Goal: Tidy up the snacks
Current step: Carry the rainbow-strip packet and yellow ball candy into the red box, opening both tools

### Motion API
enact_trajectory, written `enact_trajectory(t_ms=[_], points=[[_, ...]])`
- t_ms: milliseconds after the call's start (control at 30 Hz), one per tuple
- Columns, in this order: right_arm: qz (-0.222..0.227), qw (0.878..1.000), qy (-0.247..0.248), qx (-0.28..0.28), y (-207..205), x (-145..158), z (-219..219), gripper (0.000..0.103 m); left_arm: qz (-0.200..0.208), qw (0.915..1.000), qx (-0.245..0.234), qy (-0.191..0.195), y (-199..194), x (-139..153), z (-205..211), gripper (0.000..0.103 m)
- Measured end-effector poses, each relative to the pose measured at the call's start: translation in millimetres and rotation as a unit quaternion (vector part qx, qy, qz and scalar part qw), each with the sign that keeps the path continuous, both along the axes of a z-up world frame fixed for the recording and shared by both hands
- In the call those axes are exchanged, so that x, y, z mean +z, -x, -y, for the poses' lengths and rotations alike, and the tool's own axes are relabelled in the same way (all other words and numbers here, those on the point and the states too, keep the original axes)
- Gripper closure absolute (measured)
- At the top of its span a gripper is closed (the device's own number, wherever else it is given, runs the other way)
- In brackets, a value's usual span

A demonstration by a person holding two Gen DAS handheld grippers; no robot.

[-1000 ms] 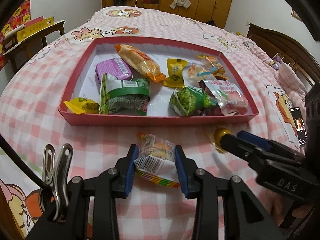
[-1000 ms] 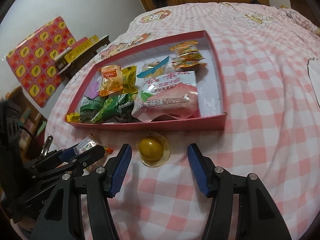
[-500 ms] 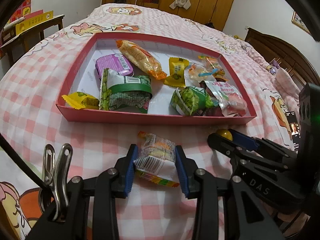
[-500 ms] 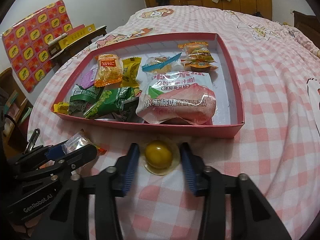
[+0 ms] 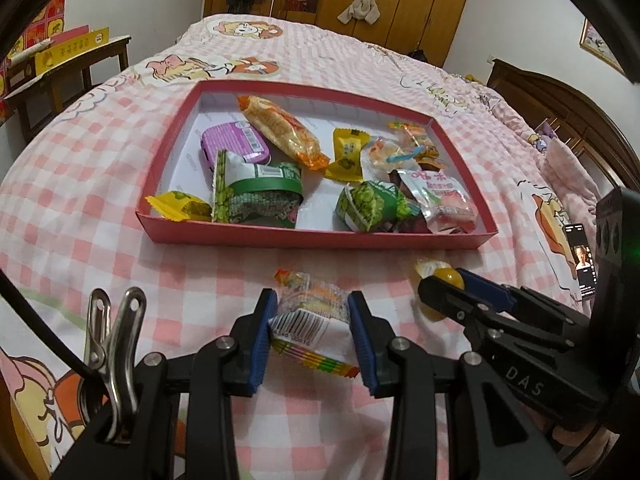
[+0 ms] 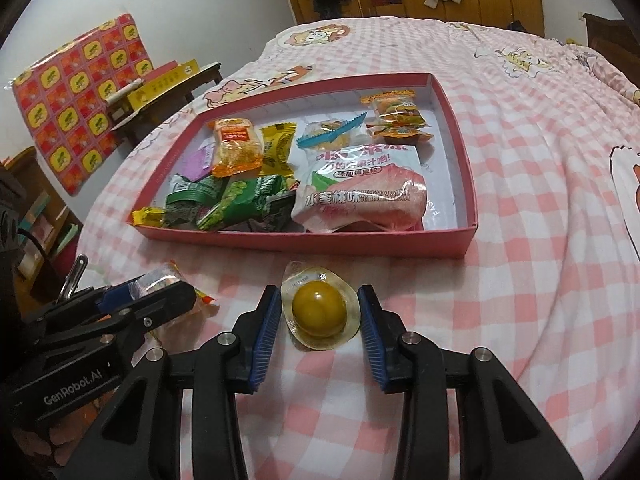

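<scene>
Left wrist view: left gripper (image 5: 312, 334) clenched on a clear snack packet (image 5: 310, 312) with a barcode and striped edge, blue pads pressing both its sides. Packet lies on the pink checked bedspread (image 5: 120, 264), just short of the red tray (image 5: 320, 240). Tray already holds a good many snacks: purple tin (image 5: 236, 146), orange pack (image 5: 280, 130), green bags, a peach pouch. Right gripper (image 5: 440, 294) shows at the right edge, its tips at the yellow jelly cup (image 5: 444, 276).

Right wrist view: the right gripper's jaws have just been closing, jelly cup between them. Pads now stand against the cup's clear rim on both sides; I read this as a grasp taken, though contact on the right side is fine-margined. Cup sits on the bedspread, just before the tray's near wall. Left gripper visible low left, packet in its tips.

Step in hand, by my judgement: both pickups made, nothing lifted yet. Next move calls for raising each item clear of the near wall, carrying it over, and releasing into a bare patch; the right end looks emptiest.
</scene>
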State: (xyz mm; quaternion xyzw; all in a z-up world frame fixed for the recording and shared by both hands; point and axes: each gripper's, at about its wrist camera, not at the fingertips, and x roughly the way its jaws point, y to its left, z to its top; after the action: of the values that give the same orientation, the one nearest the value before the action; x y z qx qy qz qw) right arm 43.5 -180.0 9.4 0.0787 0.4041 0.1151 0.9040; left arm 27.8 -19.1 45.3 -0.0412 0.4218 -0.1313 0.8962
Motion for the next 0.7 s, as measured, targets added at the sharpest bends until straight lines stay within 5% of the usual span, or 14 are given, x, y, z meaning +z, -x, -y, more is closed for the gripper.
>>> enact_trajectory(t_ms=[700], points=[[0.025,1.000,-0.015,0.005,11.6,26.6,9.3,0.063,0.040,0.9992,-0.004,0.003,-9.8,35.8,1.7,0.065]])
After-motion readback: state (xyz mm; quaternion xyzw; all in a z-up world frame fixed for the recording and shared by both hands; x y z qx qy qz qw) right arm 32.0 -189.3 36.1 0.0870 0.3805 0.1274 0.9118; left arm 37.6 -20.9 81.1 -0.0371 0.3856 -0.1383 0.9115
